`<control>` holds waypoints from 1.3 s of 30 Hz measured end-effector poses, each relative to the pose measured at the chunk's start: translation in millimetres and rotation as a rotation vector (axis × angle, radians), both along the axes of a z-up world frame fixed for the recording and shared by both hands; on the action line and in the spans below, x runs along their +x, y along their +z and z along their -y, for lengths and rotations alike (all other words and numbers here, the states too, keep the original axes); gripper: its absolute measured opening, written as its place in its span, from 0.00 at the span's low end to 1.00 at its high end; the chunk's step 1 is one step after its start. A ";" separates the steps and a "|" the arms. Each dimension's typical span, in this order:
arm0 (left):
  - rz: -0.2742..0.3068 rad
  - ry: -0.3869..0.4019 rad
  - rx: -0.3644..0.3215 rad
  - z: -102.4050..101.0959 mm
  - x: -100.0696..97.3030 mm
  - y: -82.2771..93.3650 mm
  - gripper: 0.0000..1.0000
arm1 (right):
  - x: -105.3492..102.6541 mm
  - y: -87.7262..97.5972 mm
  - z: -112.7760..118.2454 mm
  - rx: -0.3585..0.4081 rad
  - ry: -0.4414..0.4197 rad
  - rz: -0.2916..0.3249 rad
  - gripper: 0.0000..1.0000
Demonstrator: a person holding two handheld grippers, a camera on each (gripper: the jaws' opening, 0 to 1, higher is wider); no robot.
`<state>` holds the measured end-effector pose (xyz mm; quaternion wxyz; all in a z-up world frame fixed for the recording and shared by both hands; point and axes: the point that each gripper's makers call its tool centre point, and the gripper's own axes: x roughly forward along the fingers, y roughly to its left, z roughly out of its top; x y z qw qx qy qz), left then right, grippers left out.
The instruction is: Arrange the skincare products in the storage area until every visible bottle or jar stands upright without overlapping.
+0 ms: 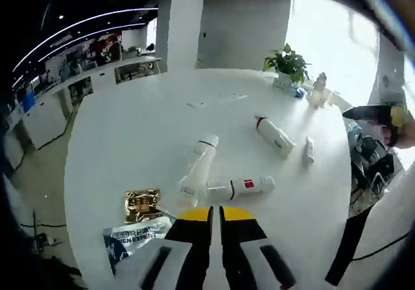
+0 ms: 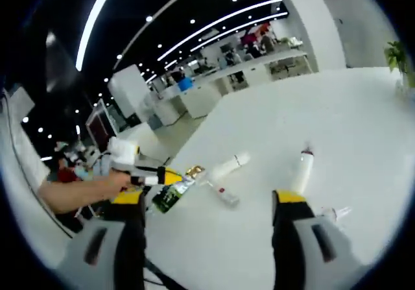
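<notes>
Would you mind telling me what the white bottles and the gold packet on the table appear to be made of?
The white bottles look like smooth, opaque plastic with a soft sheen, though coated glass cannot be ruled out. The gold packet looks like metallic foil: it is crinkled and throws bright, uneven glints. The table under them seems a plain matte white.

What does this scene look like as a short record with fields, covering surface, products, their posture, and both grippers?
surface: white table
lying products: three white bottles, one with a dark band, one with a red label, one with a red neck; also a small white tube
other items: gold packet, L'Oreal sachet, potted plant
upright products: none of the three bottles
left gripper: shut, empty, above the table edge
right gripper: open, empty
progress: nothing stood up yet
</notes>
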<state>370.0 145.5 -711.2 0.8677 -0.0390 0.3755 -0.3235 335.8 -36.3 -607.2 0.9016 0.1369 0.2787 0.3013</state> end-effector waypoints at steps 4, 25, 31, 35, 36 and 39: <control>0.025 0.032 -0.042 1.3 -37.2 5.6 0.14 | 16.8 -0.7 -19.0 -0.042 0.115 0.018 0.79; 0.062 0.320 -0.125 29.0 -136.4 8.6 0.52 | 100.3 -65.8 -105.5 -0.504 0.859 0.031 0.88; 0.061 0.372 -0.052 16.7 -139.7 -4.5 0.69 | 132.9 -82.3 -115.1 -0.637 0.949 0.028 0.88; 0.077 0.410 -0.079 20.4 -133.0 -3.4 0.70 | 157.0 -104.6 -114.9 -0.793 1.056 0.031 0.88; 0.077 0.413 -0.083 21.3 -132.4 -3.7 0.70 | 160.9 -107.9 -115.2 -0.815 1.075 0.035 0.89; 0.083 0.404 -0.061 26.0 -130.9 -8.7 0.72 | 171.0 -116.0 -116.4 -0.843 1.080 0.016 0.90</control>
